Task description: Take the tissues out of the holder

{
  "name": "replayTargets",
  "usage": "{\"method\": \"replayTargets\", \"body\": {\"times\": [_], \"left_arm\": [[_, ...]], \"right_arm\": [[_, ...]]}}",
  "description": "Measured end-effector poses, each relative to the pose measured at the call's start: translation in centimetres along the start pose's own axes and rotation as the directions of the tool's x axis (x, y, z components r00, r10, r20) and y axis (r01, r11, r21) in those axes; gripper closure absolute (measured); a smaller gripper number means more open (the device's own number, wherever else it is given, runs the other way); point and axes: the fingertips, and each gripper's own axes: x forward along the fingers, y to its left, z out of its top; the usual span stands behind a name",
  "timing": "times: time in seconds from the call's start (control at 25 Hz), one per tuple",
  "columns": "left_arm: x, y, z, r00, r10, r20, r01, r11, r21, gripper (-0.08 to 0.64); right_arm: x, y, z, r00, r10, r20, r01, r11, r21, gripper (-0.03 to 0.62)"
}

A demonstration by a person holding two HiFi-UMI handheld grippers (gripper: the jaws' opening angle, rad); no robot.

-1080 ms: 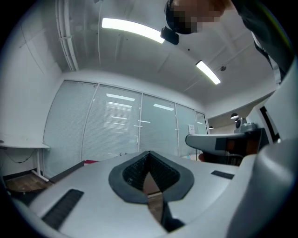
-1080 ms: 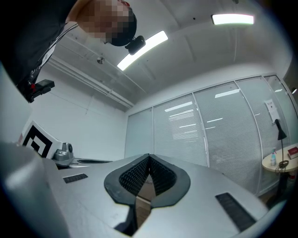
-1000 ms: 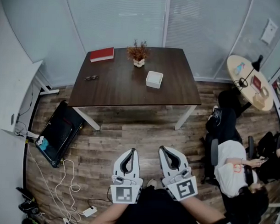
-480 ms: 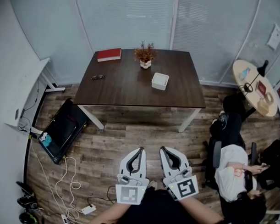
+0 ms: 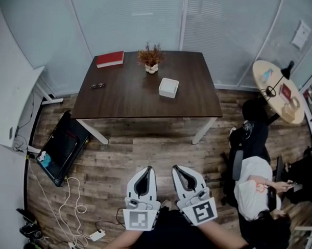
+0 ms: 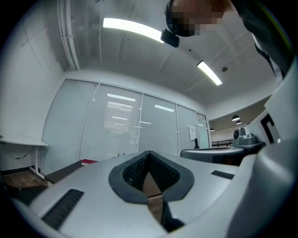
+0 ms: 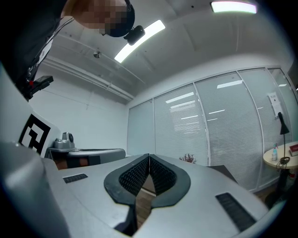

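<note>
- While the left gripper hangs at the near edge of the head view, over the wood floor, its jaws are pressed together with nothing between them.
- Just to its right, the right gripper is closed the same way and is also empty; its own view shows the ribbed pads meeting at the tips.
- Both grippers point toward the far side of the room and are well apart from the table.
- On that dark table, right of centre, sits the white tissue holder; the tissues cannot be told apart from it at this size.
- A small potted plant stands just beyond the holder, a red book lies at the far left corner, and a pair of glasses rests near the left edge.
- A black case lies on the floor left of the table, with white cable near it.
- A person in a white top sits at the right.
</note>
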Motion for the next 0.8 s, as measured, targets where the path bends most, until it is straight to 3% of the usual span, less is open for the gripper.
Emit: {"method": "replayTargets", "body": {"times": [0.16, 0.28, 0.48, 0.8], "left_arm": [[2.1, 1.0, -1.1, 0.996, -0.036, 0.081, 0.036, 0.999, -0.009, 0.561], [5.7, 1.7, 0.8, 0.997, -0.061, 0.057, 0.061, 0.998, 0.001, 0.561], [10.5, 3.8, 0.5, 0.994, -0.097, 0.044, 0.097, 0.995, 0.004, 0.561], [17.4, 10.5, -0.6, 0.993, -0.120, -0.003, 0.120, 0.993, -0.020, 0.561]], "right_arm": [[1.4, -1.3, -0.8, 0.999, -0.042, -0.008, 0.042, 0.999, -0.007, 0.583], [3.1, -3.2, -1.0, 0.996, -0.083, -0.021, 0.082, 0.996, -0.016, 0.583], [7.2, -6.2, -1.5, 0.991, -0.123, -0.047, 0.122, 0.992, -0.034, 0.583], [16.8, -8.5, -3.1, 0.985, -0.158, -0.072, 0.155, 0.987, -0.041, 0.583]]}}
